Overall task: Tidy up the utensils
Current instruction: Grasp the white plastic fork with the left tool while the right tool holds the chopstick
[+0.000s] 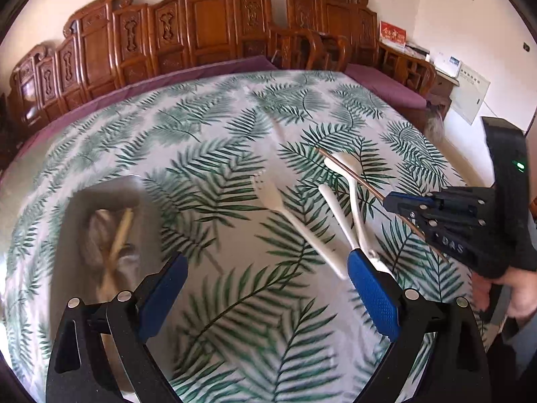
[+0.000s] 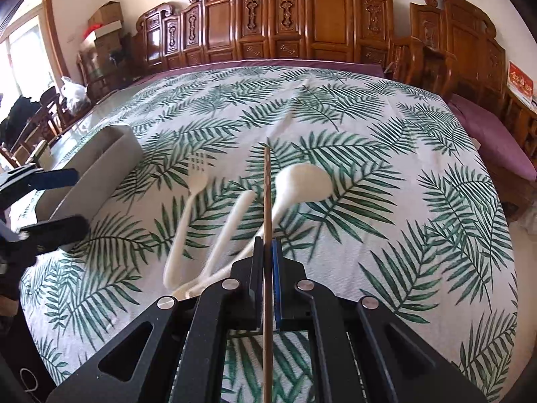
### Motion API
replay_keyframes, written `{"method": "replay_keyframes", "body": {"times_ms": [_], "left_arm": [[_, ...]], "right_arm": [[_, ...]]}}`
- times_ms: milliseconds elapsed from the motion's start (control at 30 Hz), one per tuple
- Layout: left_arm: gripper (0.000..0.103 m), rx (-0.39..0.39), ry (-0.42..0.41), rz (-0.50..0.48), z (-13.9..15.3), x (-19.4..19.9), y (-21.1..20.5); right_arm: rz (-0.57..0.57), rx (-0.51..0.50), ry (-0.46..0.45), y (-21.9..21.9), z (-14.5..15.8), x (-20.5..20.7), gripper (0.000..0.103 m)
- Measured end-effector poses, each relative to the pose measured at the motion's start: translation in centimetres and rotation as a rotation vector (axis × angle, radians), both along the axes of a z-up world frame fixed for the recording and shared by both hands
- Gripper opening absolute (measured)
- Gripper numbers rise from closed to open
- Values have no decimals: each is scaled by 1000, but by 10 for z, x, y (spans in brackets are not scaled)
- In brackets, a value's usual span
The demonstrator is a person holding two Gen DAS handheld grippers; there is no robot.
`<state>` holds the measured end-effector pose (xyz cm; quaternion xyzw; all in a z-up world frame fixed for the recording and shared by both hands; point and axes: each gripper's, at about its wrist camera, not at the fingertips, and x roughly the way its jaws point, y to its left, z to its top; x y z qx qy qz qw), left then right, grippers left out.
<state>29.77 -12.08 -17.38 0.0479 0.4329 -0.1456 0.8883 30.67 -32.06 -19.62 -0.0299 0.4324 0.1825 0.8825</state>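
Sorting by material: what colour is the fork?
White fork, clearest in the right wrist view.

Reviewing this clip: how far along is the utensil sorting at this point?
Done: the grey tray already holds some wooden-looking utensils, blurred. In hand: the right gripper is shut on a thin brown chopstick; the left gripper is open and empty over the cloth. Left: the white fork, white knife-like piece and white spoon lie on the leaf-print tablecloth.

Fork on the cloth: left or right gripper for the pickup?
Left. The left gripper is open and empty, with the fork just ahead of its fingers. The right gripper is shut on a chopstick, so it likely has to put that down first.
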Motion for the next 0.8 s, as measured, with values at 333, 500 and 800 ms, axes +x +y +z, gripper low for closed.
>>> {"method": "replay_keyframes", "body": {"times_ms": [333, 500, 800], "left_arm": [[74, 116, 55, 17, -38, 39, -39], [50, 106, 121, 36, -52, 54, -45], [23, 91, 161, 61, -55, 55, -35]], "right_arm": [[-71, 79, 32, -29, -1, 6, 6], [-71, 101, 27, -32, 1, 4, 6], [-57, 110, 22, -27, 4, 2, 6]]}}
